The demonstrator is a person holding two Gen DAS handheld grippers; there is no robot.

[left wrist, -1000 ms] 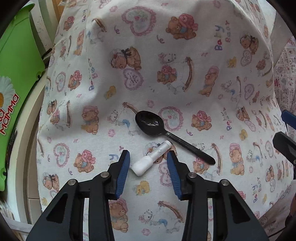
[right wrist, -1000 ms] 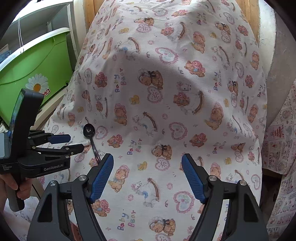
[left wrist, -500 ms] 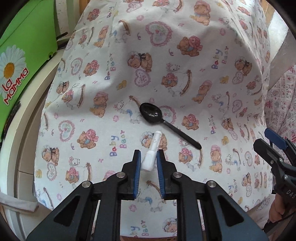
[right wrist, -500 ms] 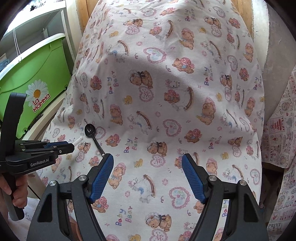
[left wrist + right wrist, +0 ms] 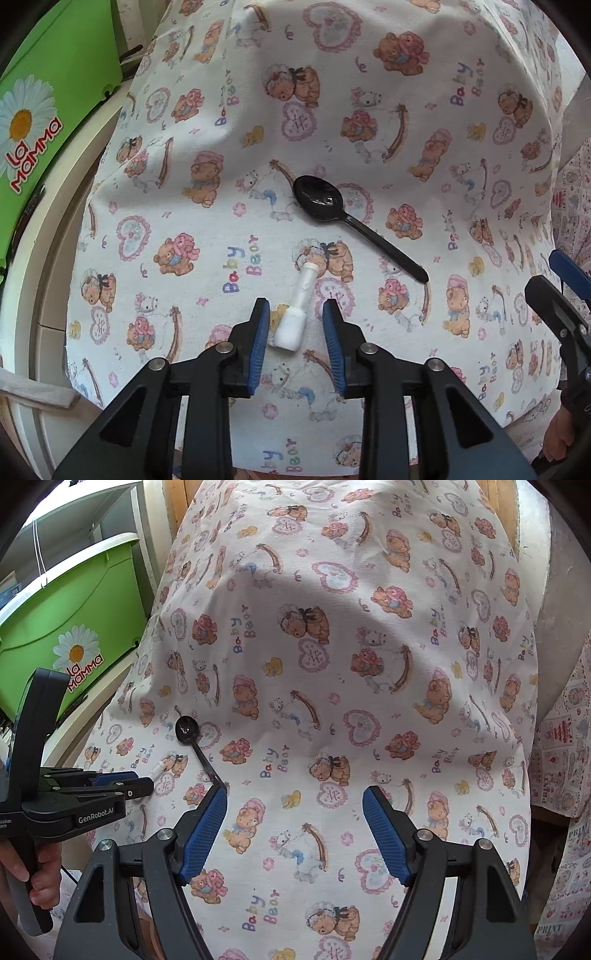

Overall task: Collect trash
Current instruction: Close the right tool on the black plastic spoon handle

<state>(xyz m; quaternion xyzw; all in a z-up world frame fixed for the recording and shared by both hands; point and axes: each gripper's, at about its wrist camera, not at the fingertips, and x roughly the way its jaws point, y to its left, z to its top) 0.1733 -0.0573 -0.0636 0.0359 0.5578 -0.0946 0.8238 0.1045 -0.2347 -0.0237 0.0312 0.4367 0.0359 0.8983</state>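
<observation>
A small white plastic vial [image 5: 297,312] lies on the teddy-bear printed cloth [image 5: 369,110]. My left gripper [image 5: 296,316] is open, its blue pads on either side of the vial's wide end without touching it. A black plastic spoon [image 5: 343,218] lies just beyond the vial, handle pointing right. In the right wrist view the spoon [image 5: 192,738] and the vial [image 5: 159,767] lie at the left, in front of the left gripper [image 5: 142,782]. My right gripper [image 5: 295,808] is open and empty above the cloth.
A green plastic bin [image 5: 62,627] with a daisy logo stands left of the table; it also shows in the left wrist view [image 5: 33,110]. A cream rim [image 5: 48,258] borders the cloth's left edge. Another printed cloth [image 5: 561,768] hangs at the right.
My left gripper shut on the vial half a second ago and has now opened; the vial lies free between the pads. The right gripper has stayed open.
</observation>
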